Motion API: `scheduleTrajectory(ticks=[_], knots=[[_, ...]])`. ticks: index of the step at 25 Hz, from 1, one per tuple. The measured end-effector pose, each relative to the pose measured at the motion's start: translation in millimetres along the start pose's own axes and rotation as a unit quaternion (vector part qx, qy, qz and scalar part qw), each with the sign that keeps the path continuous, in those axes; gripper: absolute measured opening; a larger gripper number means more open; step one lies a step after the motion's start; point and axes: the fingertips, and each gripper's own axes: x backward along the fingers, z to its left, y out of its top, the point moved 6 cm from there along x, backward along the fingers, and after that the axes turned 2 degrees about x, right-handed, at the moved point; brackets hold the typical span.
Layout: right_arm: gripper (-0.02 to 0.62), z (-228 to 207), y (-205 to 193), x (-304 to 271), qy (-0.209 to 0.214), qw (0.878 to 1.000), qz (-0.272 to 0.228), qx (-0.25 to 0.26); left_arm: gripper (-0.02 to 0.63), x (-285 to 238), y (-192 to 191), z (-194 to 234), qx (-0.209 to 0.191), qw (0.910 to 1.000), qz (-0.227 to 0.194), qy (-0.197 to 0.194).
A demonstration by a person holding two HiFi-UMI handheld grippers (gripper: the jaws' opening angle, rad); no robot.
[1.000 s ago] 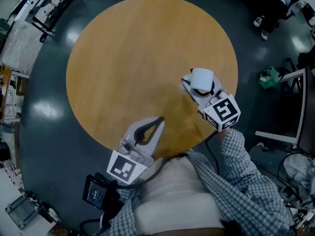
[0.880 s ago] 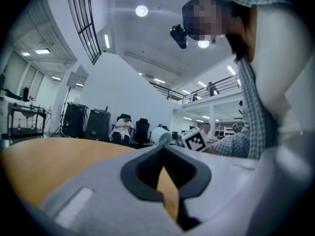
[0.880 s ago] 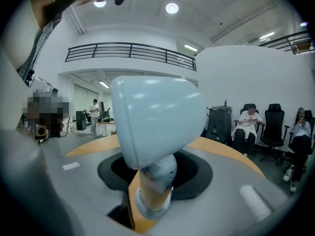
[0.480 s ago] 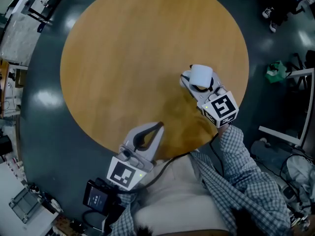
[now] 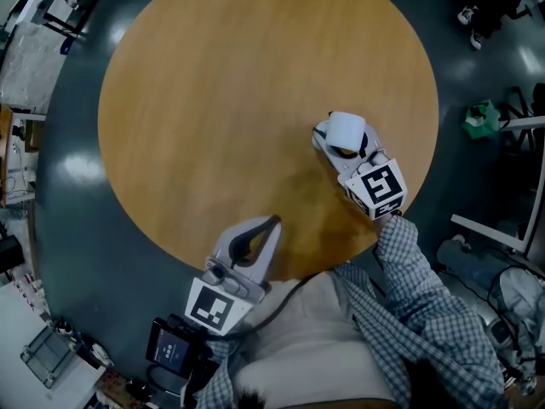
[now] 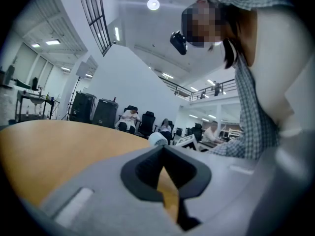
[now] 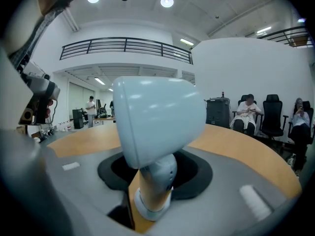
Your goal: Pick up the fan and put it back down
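Left claw point(image 5: 274, 222) hangs over the near edge of the round wooden surface point(image 5: 213, 100), jaws pressed together with nothing between them. Further right, the right claw point(image 5: 339, 149) is clenched on the stem of the white fan point(image 5: 347, 130). The fan is upright over the surface's right part. I cannot tell whether its foot touches the wood.

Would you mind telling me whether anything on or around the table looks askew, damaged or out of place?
Nothing stands out. The small white fan is upright, its stem held between the fingers of the right gripper, over the round wooden table. The left gripper is shut and empty near the table's edge. No spill or damage shows.
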Motion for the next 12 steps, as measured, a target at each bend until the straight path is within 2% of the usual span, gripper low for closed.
scheduleTrajectory(ticks=[6, 12], knots=[[0.172, 1.9, -4.2, -3.1, 0.004, 1.000, -0.001, 0.010, 0.000, 0.7, -4.9, 2.6, 0.004, 0.9999, 0.009, 0.002], [0.178, 16.2, 2.1, -8.7, 0.030, 0.999, 0.004, 0.033, 0.000, 1.6, -4.8, 4.2, 0.005, 0.9999, 0.010, -0.002]])
